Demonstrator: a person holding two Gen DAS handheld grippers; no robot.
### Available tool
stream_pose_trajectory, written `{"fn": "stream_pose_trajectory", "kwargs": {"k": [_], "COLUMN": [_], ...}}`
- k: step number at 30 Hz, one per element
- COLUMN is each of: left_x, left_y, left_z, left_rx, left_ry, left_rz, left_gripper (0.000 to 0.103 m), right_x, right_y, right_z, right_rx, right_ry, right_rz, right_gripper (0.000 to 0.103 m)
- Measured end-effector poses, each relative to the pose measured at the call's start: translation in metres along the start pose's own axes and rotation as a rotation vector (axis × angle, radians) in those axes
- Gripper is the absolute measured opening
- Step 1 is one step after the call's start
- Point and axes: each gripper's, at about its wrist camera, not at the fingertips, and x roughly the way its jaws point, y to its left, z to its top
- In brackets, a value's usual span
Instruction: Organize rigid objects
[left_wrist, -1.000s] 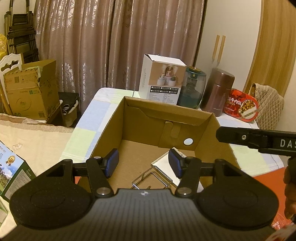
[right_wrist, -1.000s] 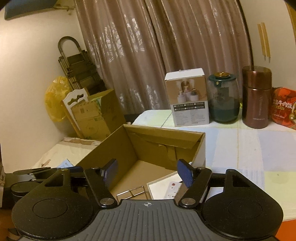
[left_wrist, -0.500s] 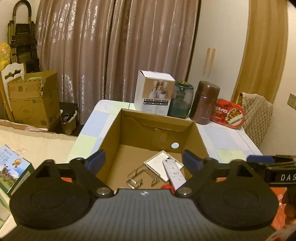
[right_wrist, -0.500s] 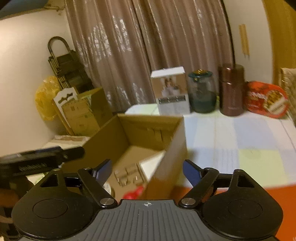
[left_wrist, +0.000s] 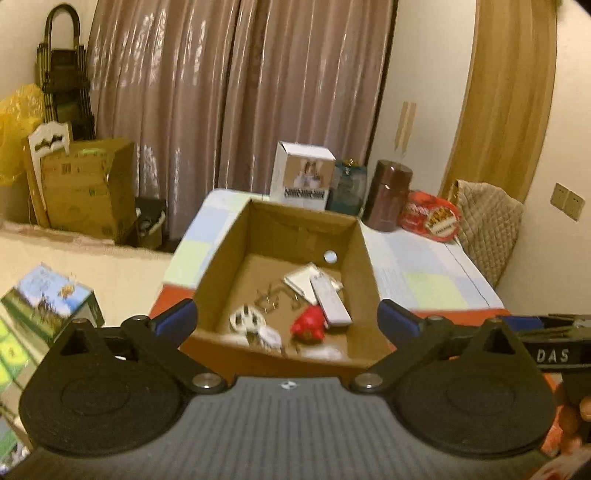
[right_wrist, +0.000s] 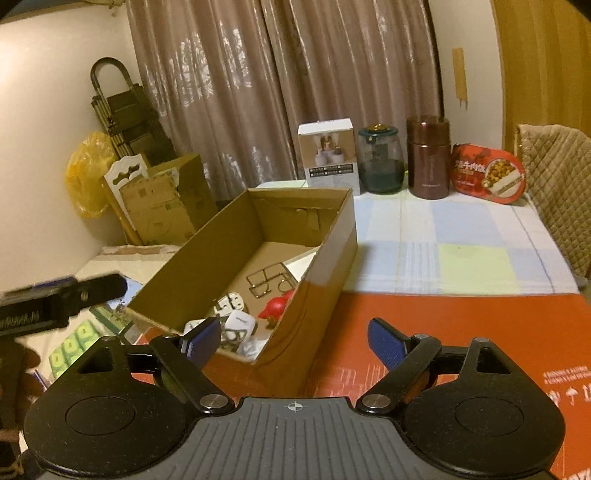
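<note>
An open cardboard box (left_wrist: 303, 216) stands on the table. Inside lie a white remote (left_wrist: 330, 301), a red object (left_wrist: 309, 325), a wire rack (left_wrist: 271, 298), a white plug adapter (left_wrist: 244, 318) and a flat white packet (left_wrist: 301, 278). My left gripper (left_wrist: 287, 318) hangs back from the box's near wall, its jaws opening wide and holding nothing. My right gripper (right_wrist: 293, 339) is at the near right corner of the box (right_wrist: 325, 243), jaws opening, pads touching nothing. The red object (right_wrist: 277, 304) and wire rack (right_wrist: 267, 282) show there too.
At the table's far edge stand a white product box (right_wrist: 328, 155), a teal jar (right_wrist: 380, 166), a brown canister (right_wrist: 428, 158) and a red tin (right_wrist: 487, 173). A quilted chair (right_wrist: 554, 192) is at the right. A red carton (right_wrist: 443, 325) lies under the box; colourful boxes (left_wrist: 48, 299) at left.
Both grippers have drawn back and upward from inside the box. Their jaws have spread wider. More of the box's contents have come into view.
</note>
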Motion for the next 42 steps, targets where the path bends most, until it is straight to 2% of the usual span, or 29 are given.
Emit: {"fn": "stream_pose_trajectory", "kwargs": {"k": [4,8,16,30,42], "left_x": [-0.021,-0.044,-0.071,-0.085,-0.083], "left_y": [-0.003,-0.004,-0.018,-0.031,-0.034], "left_z": [-0.011,-0.021,-0.033,-0.045,-0.052], "left_rx": [0.002,-0.003,0.049,0.098,0.103], "left_ry": [0.033,0.050,0.067,0.089,0.099], "left_rz": [0.028,0.025,0.053,0.081,0.085], "left_gripper": [0.101,0.101,0.101,0.102,0.102], "right_x": [-0.018,-0.035,-0.066,-0.081,-0.081], "right_y": [0.009,0.015,0.022,0.027,0.026], "right_z": [-0.011,-0.019,-0.031,-0.051,-0.056], "right_rx": [-0.031,-0.033,-0.019,0.001,0.010], "right_ry": [0.010,0.013,0.016,0.054,0.063], "right_rz": [-0.016,-0.026,-0.050,-0.086,-0.077], "right_gripper": [0.085,0.085,0.085,0.085,0.085]}}
